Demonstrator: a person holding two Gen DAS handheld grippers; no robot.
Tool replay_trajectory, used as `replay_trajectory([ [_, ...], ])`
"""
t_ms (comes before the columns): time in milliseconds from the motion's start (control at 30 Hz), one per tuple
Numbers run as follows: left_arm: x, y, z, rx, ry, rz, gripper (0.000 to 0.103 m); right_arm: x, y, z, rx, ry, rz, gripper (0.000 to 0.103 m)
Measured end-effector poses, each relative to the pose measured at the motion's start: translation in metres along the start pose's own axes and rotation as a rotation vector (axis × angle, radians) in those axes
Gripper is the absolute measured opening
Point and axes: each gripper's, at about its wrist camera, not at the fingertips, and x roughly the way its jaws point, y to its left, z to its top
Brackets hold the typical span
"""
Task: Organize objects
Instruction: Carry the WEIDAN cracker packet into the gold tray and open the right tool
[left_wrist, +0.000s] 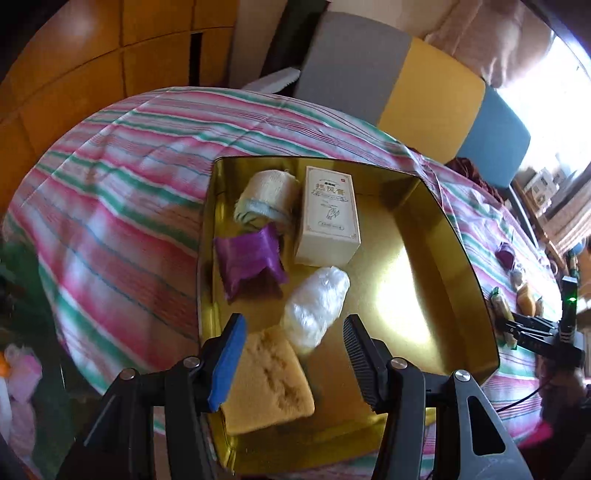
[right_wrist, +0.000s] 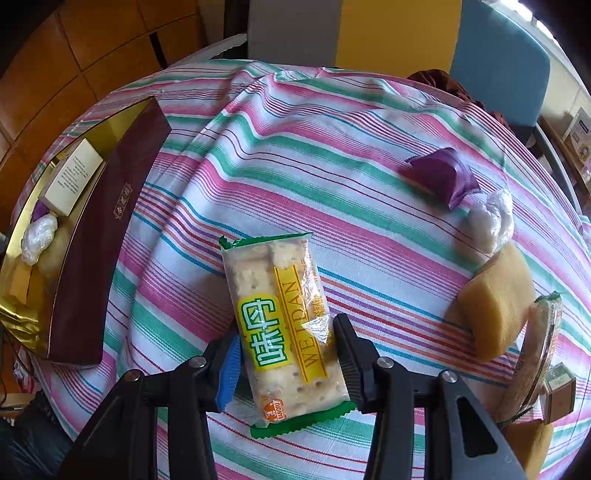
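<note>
In the left wrist view my left gripper (left_wrist: 293, 356) is open over a gold tin box (left_wrist: 424, 266). A yellow sponge (left_wrist: 267, 384) lies between the fingers, against the blue pad, near the box's front. The box also holds a white plastic-wrapped lump (left_wrist: 316, 304), a purple packet (left_wrist: 249, 260), a cream carton (left_wrist: 328, 216) and a pale rolled cloth (left_wrist: 267, 199). In the right wrist view my right gripper (right_wrist: 284, 354) is closed on a green-edged cracker packet (right_wrist: 284, 328) above the striped cloth. The box (right_wrist: 99, 236) stands at the left, showing its maroon side.
On the striped tablecloth (right_wrist: 332, 155) at the right lie a purple packet (right_wrist: 441, 175), a white wrapped lump (right_wrist: 489, 219), a yellow sponge (right_wrist: 493, 299) and another cracker packet (right_wrist: 541, 343). A grey, yellow and blue seat back (left_wrist: 406, 88) stands beyond the table.
</note>
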Motion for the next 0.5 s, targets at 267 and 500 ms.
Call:
replay_trajectory([
  [267,-0.031,0.005,-0.013,0.042,-0.106,0.056,0.06,-0.065,0.03,0.015,0.071,-0.086,0.054,0.047],
  [500,-0.038,0.006,-0.012,0.047,-0.149,0.037,0.063,-0.104,0.17,0.043,-0.134,-0.106,0.188,0.047],
])
